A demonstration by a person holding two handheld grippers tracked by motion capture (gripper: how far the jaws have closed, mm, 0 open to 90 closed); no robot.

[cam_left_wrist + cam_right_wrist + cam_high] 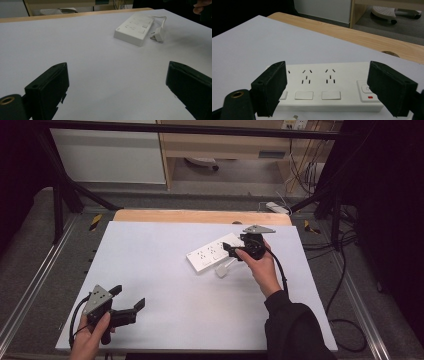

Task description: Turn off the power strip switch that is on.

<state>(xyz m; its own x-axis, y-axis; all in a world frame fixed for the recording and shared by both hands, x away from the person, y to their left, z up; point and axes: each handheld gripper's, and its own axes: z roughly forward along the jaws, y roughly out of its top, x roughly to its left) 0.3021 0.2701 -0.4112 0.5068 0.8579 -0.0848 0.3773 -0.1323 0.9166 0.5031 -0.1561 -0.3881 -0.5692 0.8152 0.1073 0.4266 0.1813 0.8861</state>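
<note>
Right gripper, jaws open, poised over power strip, likely to grasp next; left gripper open, idle.

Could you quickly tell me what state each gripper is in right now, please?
Left gripper: open, holding nothing, above the table.
Right gripper: open, holding nothing, jaws by the power strip.

A white-topped table with a wooden far edge is carrying a white power strip lying flat toward its far right, its white plug resting just beside it on the near side.
</note>
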